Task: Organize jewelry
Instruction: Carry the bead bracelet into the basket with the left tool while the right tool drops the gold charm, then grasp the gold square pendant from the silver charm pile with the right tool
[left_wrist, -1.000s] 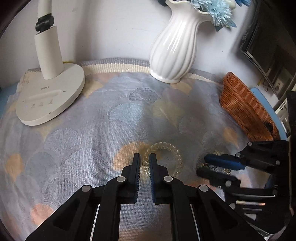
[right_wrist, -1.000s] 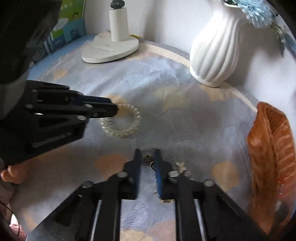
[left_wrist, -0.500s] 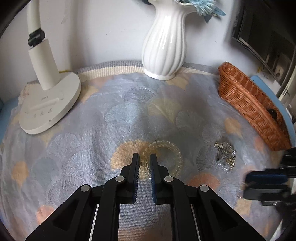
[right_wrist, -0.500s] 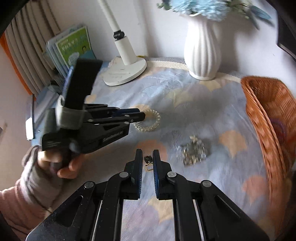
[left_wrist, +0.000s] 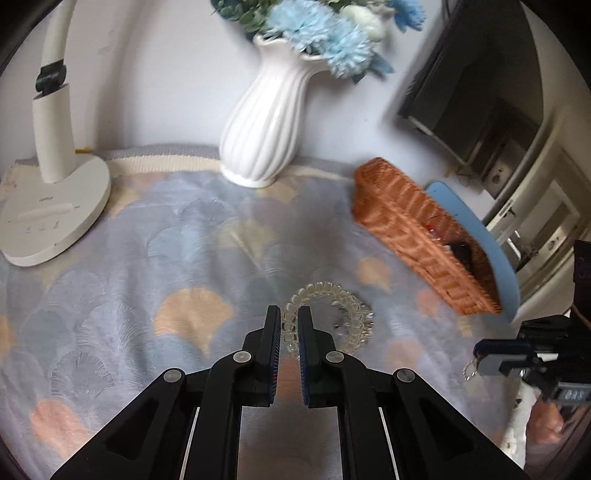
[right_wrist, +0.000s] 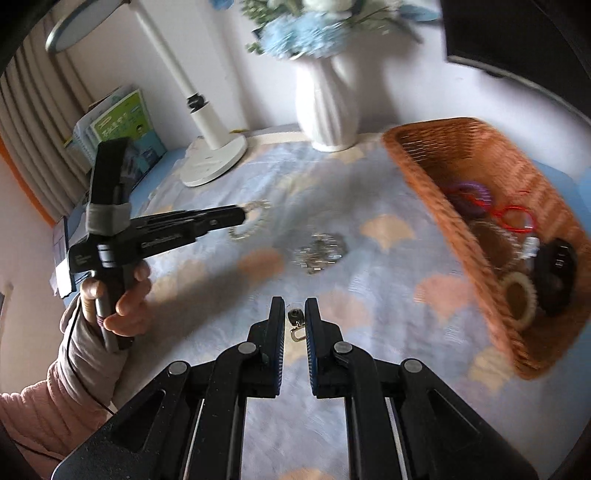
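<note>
My left gripper (left_wrist: 289, 318) is shut on a clear spiral bracelet (left_wrist: 332, 317) and holds it above the patterned cloth; it also shows in the right wrist view (right_wrist: 242, 214) with the bracelet (right_wrist: 255, 218). My right gripper (right_wrist: 294, 314) is shut on a small earring (right_wrist: 295, 323) with a dark bead and gold clasp, lifted above the cloth; it also shows in the left wrist view (left_wrist: 476, 363). A silver jewelry cluster (right_wrist: 319, 249) lies on the cloth. A wicker basket (right_wrist: 458, 155) at the right holds several pieces.
A white ribbed vase (left_wrist: 264, 122) with blue flowers stands at the back. A white desk lamp (left_wrist: 48, 206) stands at the back left. Books (right_wrist: 122, 125) lean beyond the table's left edge. The cloth (left_wrist: 147, 258) covers the table.
Both grippers have risen from the cloth, the left lifting the spiral bracelet and the right lifting the earring. The right gripper has moved toward the basket side.
</note>
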